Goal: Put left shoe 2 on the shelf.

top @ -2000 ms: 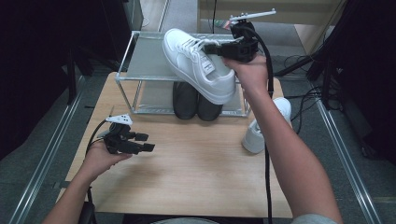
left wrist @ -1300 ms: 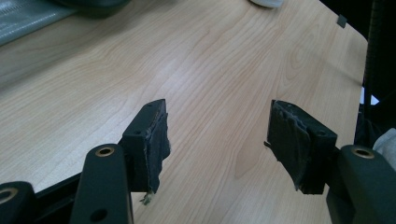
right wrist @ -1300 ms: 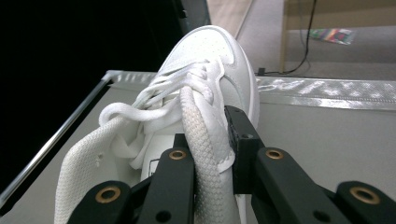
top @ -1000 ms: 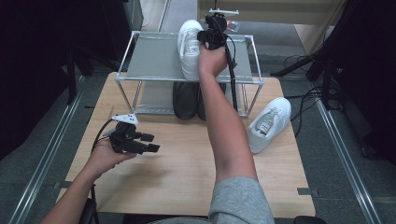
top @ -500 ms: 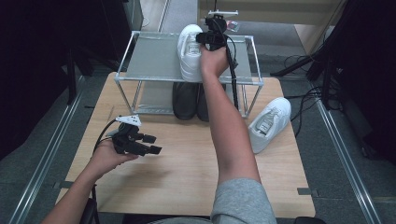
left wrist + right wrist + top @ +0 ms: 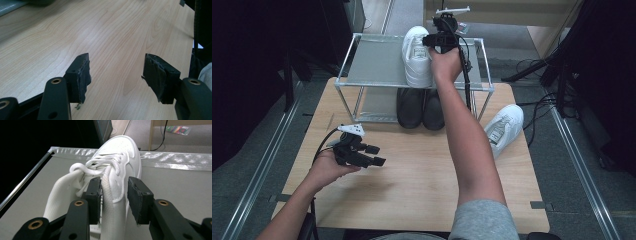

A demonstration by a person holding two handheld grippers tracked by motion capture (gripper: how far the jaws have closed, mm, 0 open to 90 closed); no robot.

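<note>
A: While the left tool (image 6: 371, 154) hovers low over the bare tabletop (image 6: 412, 175), jaws wide apart and empty, where is the right tool (image 6: 430, 41)?

B: It's at the rack (image 6: 372, 65), on the top shelf. Its jaws straddle the collar of a white shoe (image 6: 112, 170), parted a little, one pad touching; whether they grip can't be told.

A: Other shoes?

B: A black pair (image 6: 421, 107) sits under the shelf; a second white shoe (image 6: 504, 127) lies right of the rack.

white sneaker (image 6: 417, 56) carried onto rack top (image 6: 377, 62)
</note>
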